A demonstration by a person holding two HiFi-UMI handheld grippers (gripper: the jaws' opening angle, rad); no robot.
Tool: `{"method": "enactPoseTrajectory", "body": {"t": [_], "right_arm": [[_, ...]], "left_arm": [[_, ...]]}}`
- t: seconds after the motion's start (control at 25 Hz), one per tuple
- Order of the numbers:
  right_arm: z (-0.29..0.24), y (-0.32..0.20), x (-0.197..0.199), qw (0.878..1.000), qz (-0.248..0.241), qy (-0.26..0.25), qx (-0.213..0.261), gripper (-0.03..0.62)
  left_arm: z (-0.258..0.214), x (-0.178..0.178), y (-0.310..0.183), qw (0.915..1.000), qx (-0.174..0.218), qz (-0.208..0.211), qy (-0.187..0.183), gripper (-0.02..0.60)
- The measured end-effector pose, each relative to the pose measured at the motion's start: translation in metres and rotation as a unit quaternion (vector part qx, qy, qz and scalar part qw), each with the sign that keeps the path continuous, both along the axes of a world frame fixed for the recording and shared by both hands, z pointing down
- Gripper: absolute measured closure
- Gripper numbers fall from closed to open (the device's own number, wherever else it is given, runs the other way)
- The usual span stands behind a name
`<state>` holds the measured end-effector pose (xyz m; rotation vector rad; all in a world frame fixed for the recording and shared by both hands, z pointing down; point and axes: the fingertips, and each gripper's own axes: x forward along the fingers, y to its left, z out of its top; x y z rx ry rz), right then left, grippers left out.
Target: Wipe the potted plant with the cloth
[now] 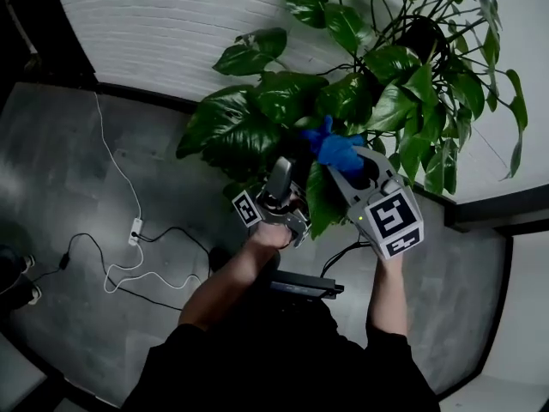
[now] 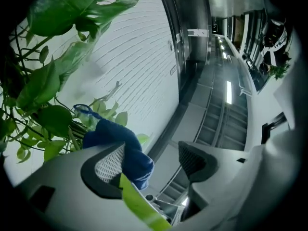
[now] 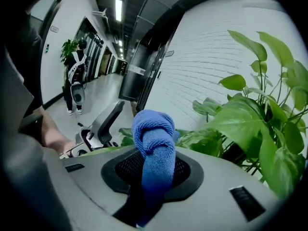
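The potted plant point(image 1: 257, 118) spreads big green leaves over the floor, and its dark pot point(image 1: 420, 37) sits at the upper right. My right gripper point(image 1: 343, 168) is shut on a blue cloth point(image 1: 334, 148), whose bunched end rests against the leaves at the plant's middle. In the right gripper view the cloth point(image 3: 154, 143) is clamped between the jaws of that gripper point(image 3: 153, 170). My left gripper point(image 1: 283, 170) points up under the leaves just left of the cloth. Its jaws stand open point(image 2: 151, 158), with a leaf edge point(image 2: 137, 203) lying along the left jaw and the cloth point(image 2: 120, 141) beyond.
A white cable and power strip point(image 1: 135, 228) lie on the grey floor to the left. A black device point(image 1: 300, 286) sits on the floor by my arms. A white ribbed wall point(image 1: 154, 24) stands behind the plant. A corridor point(image 3: 103, 81) runs off to the left.
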<state>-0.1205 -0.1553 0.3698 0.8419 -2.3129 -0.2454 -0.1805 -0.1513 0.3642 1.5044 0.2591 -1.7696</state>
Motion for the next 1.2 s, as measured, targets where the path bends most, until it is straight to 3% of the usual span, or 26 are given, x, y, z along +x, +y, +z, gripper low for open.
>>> {"method": "enactPoseTrajectory", "body": {"t": [0.32,0.48,0.6,0.72,0.84,0.92,1.0,1.08,1.2], "right_arm": [[0.018,0.049,-0.010,0.998,-0.054,-0.007,-0.043,0.476],[0.028,0.083,-0.017,0.991,-0.104,0.016,-0.082,0.476],[0.013,0.104,-0.027,0.984,-0.146,-0.022,-0.104,0.476],[-0.033,0.097,-0.023,0.986,-0.120,-0.087,-0.078,0.476],[-0.090,0.066,-0.004,0.990,-0.068,-0.122,0.023,0.476],[-0.101,0.045,0.011,0.993,-0.023,-0.082,0.076,0.476],[-0.090,0.027,0.016,0.995,0.004,-0.026,0.094,0.476],[-0.065,0.019,0.011,0.997,0.006,0.013,0.076,0.476],[-0.024,0.027,-0.003,0.999,-0.018,0.036,0.034,0.476]], "left_arm": [[0.010,-0.006,0.003,0.9998,-0.013,-0.012,0.009,0.225],[0.014,-0.009,0.005,0.9997,-0.017,-0.016,0.008,0.225],[0.015,-0.011,0.007,0.9997,-0.016,-0.017,0.005,0.225],[0.018,-0.010,0.009,0.9997,-0.019,-0.016,0.003,0.225],[0.031,-0.007,0.008,0.9989,-0.044,-0.016,0.002,0.225],[0.047,-0.001,0.006,0.9969,-0.078,-0.010,0.002,0.225],[0.060,0.004,0.007,0.9939,-0.108,0.002,0.021,0.225],[0.062,0.004,0.009,0.9906,-0.121,0.016,0.061,0.225],[0.052,-0.001,0.015,0.9871,-0.111,0.030,0.111,0.224]]}}
